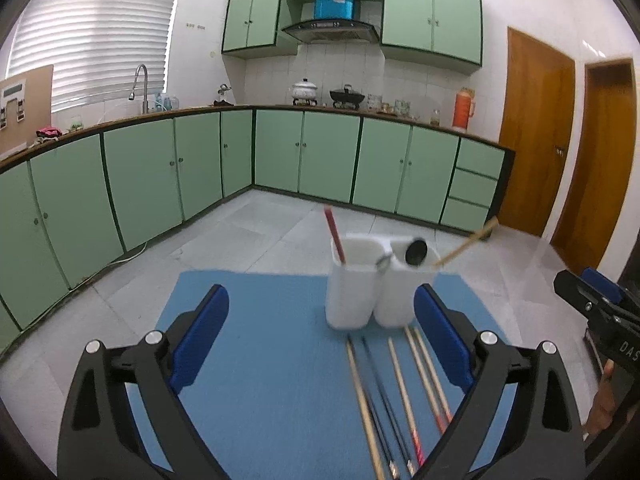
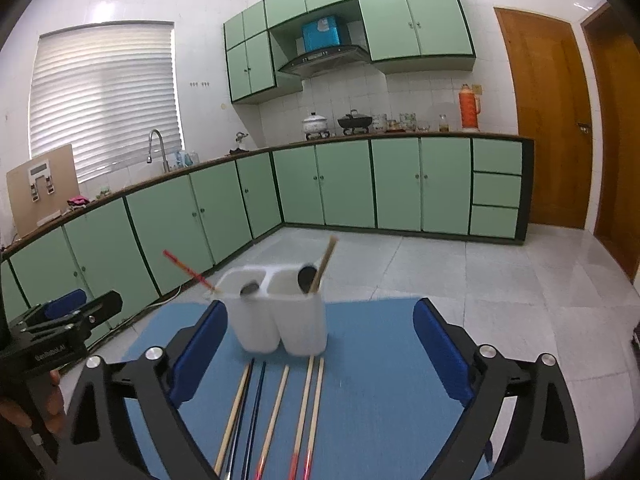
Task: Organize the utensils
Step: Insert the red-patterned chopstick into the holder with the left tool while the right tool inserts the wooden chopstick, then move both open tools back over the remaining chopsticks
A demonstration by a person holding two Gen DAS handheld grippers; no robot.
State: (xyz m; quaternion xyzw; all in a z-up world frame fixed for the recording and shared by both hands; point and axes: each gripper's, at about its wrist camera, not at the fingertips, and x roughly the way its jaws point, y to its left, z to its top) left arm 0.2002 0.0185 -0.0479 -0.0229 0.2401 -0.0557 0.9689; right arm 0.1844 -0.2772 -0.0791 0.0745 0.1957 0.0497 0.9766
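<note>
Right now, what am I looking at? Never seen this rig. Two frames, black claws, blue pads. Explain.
There is no robot arm here. A person holds a hand-held two-finger gripper in each hand, and each gripper carries a fisheye camera looking forward along its fingers. One picture is from the left gripper, the other from the right gripper; each also catches the other gripper at its edge.

Both grippers are open and hold nothing.

Below them lies a blue mat on a pale tiled floor. On it stands a white two-compartment utensil holder with a red chopstick, a wooden chopstick and what look like two spoons already in it. Loose chopsticks lie in a row on the mat in front of the holder. Behind is a kitchen with green cabinets.
</note>
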